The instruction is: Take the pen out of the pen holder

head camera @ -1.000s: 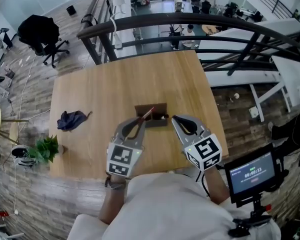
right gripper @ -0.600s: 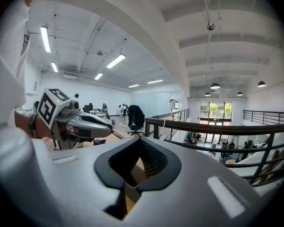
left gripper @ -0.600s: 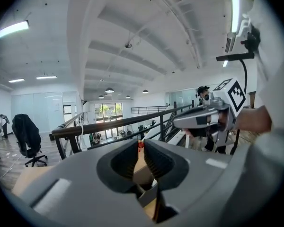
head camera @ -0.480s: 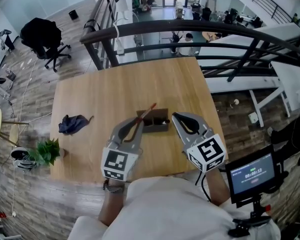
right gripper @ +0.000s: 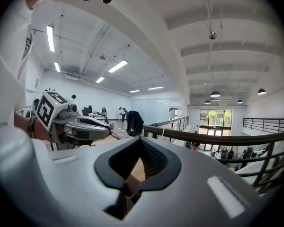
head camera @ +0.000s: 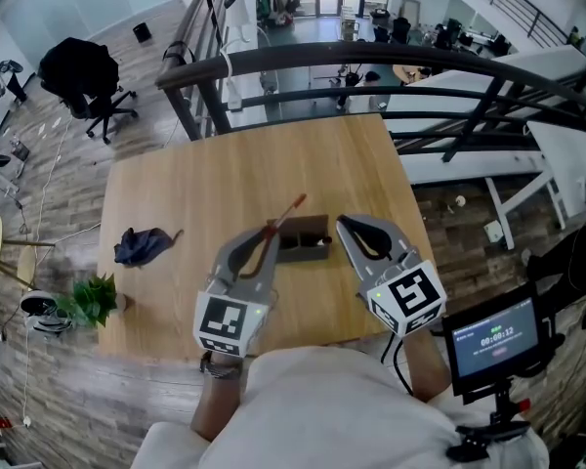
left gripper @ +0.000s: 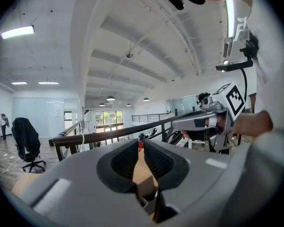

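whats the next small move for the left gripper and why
Probably raise the left gripper a little higher, then carry it aside over the bare table. Its fingers are shut on the pen, which slants up over the pen holder. Whether the pen's lower end is clear of the holder cannot be told, so extra height seems safest.

The thin red-tipped pen, clamped in the left gripper, rises; its tip now shows above the dark brown pen holder.

light: bright, even, from ceiling lamps | shadows: soft | edges: fisheye-bent, black corners | focus: sharp
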Demonstrator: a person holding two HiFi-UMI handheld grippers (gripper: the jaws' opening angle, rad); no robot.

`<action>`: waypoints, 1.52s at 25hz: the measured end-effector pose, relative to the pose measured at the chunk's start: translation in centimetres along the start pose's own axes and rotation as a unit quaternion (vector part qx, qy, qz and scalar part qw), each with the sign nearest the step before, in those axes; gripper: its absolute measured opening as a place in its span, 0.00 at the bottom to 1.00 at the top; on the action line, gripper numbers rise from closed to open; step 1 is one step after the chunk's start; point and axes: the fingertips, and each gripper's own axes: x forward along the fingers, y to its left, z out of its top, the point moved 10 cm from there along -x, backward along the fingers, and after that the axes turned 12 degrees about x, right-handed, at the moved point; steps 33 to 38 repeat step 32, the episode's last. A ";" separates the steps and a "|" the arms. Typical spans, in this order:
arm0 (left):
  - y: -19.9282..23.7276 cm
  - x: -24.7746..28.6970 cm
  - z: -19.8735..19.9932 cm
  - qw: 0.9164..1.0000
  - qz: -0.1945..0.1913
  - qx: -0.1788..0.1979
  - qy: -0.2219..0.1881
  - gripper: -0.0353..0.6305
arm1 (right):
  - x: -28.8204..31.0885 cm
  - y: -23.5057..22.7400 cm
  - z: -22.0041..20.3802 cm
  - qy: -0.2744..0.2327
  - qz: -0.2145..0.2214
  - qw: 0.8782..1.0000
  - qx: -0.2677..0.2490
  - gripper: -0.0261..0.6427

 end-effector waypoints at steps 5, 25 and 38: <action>-0.1 0.1 -0.5 1.000 -0.004 0.002 0.003 0.11 | 0.3 0.1 -0.4 0.008 -0.005 1.000 -0.008 0.04; -0.2 0.6 -0.4 1.000 -0.007 -0.002 0.003 0.11 | 0.3 -0.4 -0.6 0.009 -0.017 1.000 -0.008 0.04; -0.3 0.5 -0.3 1.000 -0.008 -0.005 0.002 0.11 | 0.2 -0.4 -0.6 0.015 -0.019 1.000 -0.005 0.04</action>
